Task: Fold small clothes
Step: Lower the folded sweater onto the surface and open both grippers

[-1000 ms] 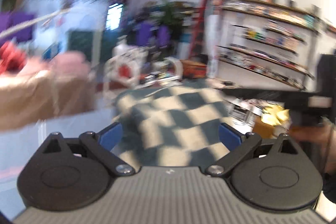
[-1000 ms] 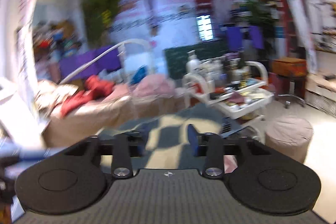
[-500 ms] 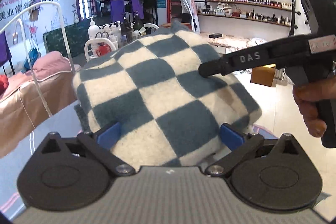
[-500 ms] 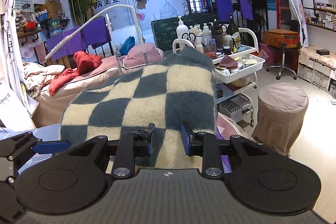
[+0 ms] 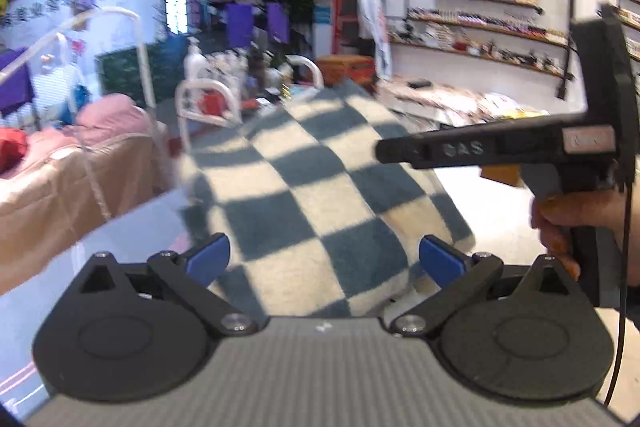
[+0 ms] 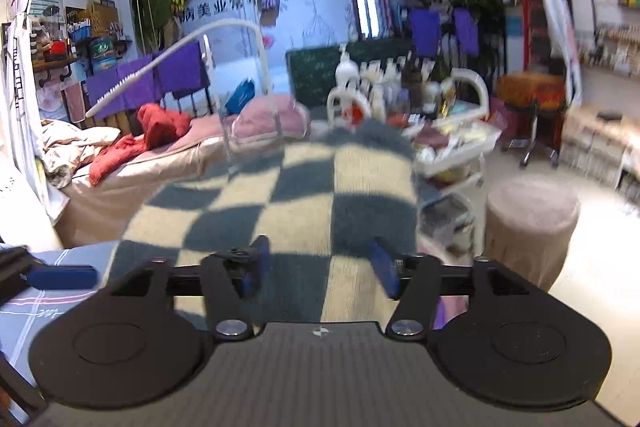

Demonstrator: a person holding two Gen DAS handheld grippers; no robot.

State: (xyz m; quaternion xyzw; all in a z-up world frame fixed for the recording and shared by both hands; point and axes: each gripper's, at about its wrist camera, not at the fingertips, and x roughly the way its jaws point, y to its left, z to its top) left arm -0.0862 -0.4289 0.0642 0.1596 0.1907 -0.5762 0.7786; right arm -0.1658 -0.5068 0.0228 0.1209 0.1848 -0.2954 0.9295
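Observation:
A fuzzy cloth [image 5: 320, 195] in a blue-and-cream check lies heaped on a pale striped sheet [image 6: 36, 311]. My left gripper [image 5: 324, 259] is open, its blue pads wide apart at the cloth's near edge, not pressing on it. The jaws of my right gripper [image 6: 320, 267] are opening. The cloth [image 6: 296, 211] still runs between its pads, and they stand clear of it. In the left wrist view a hand [image 5: 580, 219] holds the right gripper, whose black finger [image 5: 460, 149] reaches over the cloth's right side. The left gripper's blue fingertip [image 6: 60, 277] shows at the left edge of the right wrist view.
A bed with a tan cover [image 6: 160, 179] and red clothes [image 6: 156, 127] stands at the back left. A white trolley [image 6: 452, 147] full of bottles is just beyond the cloth. A round pink stool [image 6: 532, 219] sits on the floor to the right, before wall shelves [image 5: 480, 23].
The right gripper's pads were close together on the cloth and have now spread apart. The cloth's hump has sunk lower. The left gripper's pads stay wide.

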